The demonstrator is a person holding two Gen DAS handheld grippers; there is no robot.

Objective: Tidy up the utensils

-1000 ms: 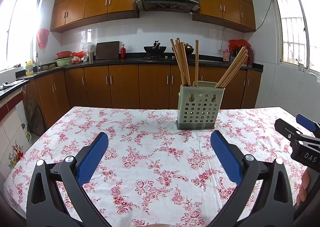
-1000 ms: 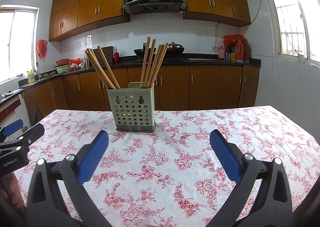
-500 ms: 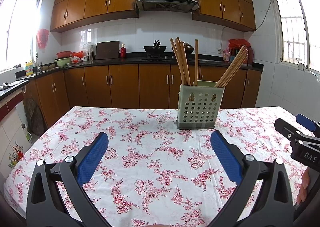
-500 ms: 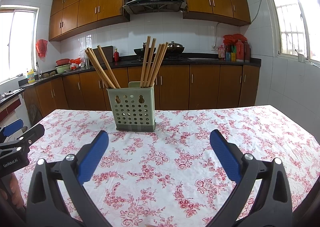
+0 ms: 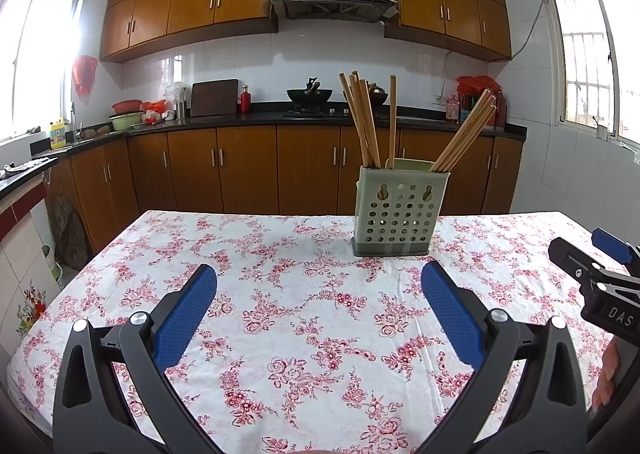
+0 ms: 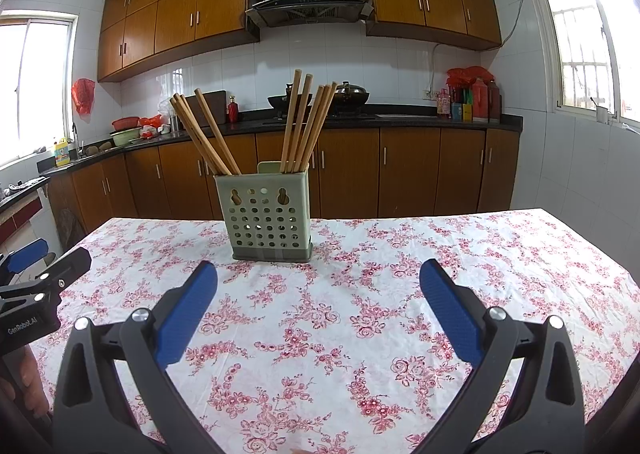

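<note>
in the left wrist view the left gripper (image 5: 319, 286) fills the bottom of the frame, its blue pads spread wide and holding nothing, low over the floral tablecloth (image 5: 304, 318). right of centre, toward the far edge of the table, stands the green perforated chopstick holder (image 5: 396, 210), upright, with wooden chopsticks (image 5: 362, 122) fanned out of it: a bunch leaning left, one nearly straight, a bunch leaning right. at the right edge of the frame the right gripper (image 5: 600, 274) pokes in, well apart from the holder. in the right wrist view the right gripper (image 6: 318, 284) sits likewise at the bottom, released and empty, and the chopstick holder (image 6: 270, 214) is left of centre with its chopsticks (image 6: 304, 122) in two leaning groups; the left gripper (image 6: 36, 282) shows at the left edge, with a bit of the person's hand (image 6: 30, 386) below it. no loose utensil lies on the cloth in either view, so the sorting looks finished, or close to it, with every chopstick already standing in the holder; whether they sit in the right compartments cannot be told from here. against the frames from a second and half a second ago nothing has shifted: the holder, the chopsticks and both open grippers stay just where they were, which reads as a pause.
</note>
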